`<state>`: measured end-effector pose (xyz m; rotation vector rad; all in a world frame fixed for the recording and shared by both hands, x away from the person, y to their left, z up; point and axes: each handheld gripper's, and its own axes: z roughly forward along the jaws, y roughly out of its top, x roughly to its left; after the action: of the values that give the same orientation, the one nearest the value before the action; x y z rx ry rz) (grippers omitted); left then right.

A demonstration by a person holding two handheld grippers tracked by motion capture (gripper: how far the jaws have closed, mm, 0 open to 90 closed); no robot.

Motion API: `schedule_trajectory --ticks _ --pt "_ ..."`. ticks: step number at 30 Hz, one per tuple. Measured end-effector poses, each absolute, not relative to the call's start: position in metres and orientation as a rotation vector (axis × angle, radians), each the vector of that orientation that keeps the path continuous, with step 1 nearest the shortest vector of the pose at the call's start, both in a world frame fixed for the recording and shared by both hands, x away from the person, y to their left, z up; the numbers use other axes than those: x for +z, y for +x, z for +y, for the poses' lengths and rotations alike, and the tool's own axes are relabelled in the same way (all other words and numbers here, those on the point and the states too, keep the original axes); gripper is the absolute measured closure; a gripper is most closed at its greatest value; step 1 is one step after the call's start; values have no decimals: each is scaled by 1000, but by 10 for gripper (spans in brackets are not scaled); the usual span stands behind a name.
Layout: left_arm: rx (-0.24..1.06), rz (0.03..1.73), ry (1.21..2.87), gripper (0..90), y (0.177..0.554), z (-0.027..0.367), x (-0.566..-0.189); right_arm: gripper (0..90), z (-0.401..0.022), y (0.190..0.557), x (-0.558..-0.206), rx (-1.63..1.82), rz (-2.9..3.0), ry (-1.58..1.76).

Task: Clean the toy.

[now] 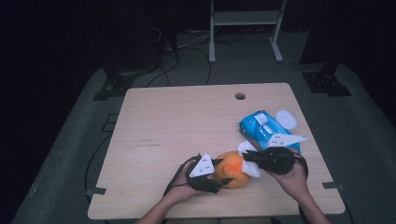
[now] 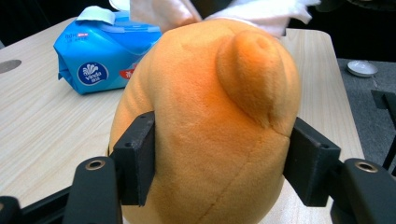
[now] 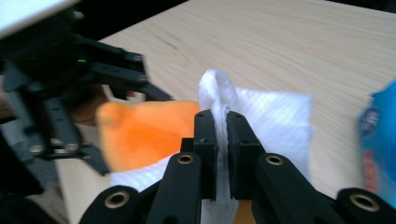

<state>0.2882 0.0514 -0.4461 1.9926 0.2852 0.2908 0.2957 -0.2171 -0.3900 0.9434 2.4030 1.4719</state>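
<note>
One orange plush toy (image 1: 232, 169) sits near the front edge of the counter (image 1: 177, 121), a little right of the middle. It is soft, rounded and seamed, with a stubby bump on top that shows in the left gripper view (image 2: 205, 126). One white tissue (image 1: 246, 158) lies against its right side. One blue tissue pack (image 1: 264, 130) with a white flap lies just behind and to the right, and one small white round lid (image 1: 286, 118) sits beside the pack's far end.

The left gripper (image 1: 219, 177) comes in from the front left; its two fingers (image 2: 137, 158) press on either flank of the toy, gripping it across its width. The left hand (image 1: 184, 190) holds it low over the counter, forearm rising from the bottom edge.

The right gripper (image 1: 246, 157) reaches in from the right, pointing left at the toy. Its fingers (image 3: 205, 149) are nearly together, pinching a fold of the tissue (image 3: 271, 116), which stands up between them and spreads over the toy (image 3: 144, 133). The right hand (image 1: 292, 175) cups it from below, wrist angled toward the front right corner.

One round hole (image 1: 240, 96) is cut in the counter near its far edge.
</note>
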Motion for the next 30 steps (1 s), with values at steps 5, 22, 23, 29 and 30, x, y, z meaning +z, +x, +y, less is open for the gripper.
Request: schedule_trajectory --ticks 5,22,23,29,30 --pt "305 265 1998 339 285 50 -447 833 -192 285 -386 1595 2494 844" --pt "351 161 2025 336 276 42 -449 833 -188 292 -393 1592 2472 894" --pt "350 168 2026 336 276 42 -449 833 -183 291 -392 1563 2480 867" --pt "334 185 2016 341 279 46 -449 833 -197 303 -395 1487 2408 942" --pt "334 190 2015 341 279 47 -449 833 -204 306 -397 1481 2398 974"
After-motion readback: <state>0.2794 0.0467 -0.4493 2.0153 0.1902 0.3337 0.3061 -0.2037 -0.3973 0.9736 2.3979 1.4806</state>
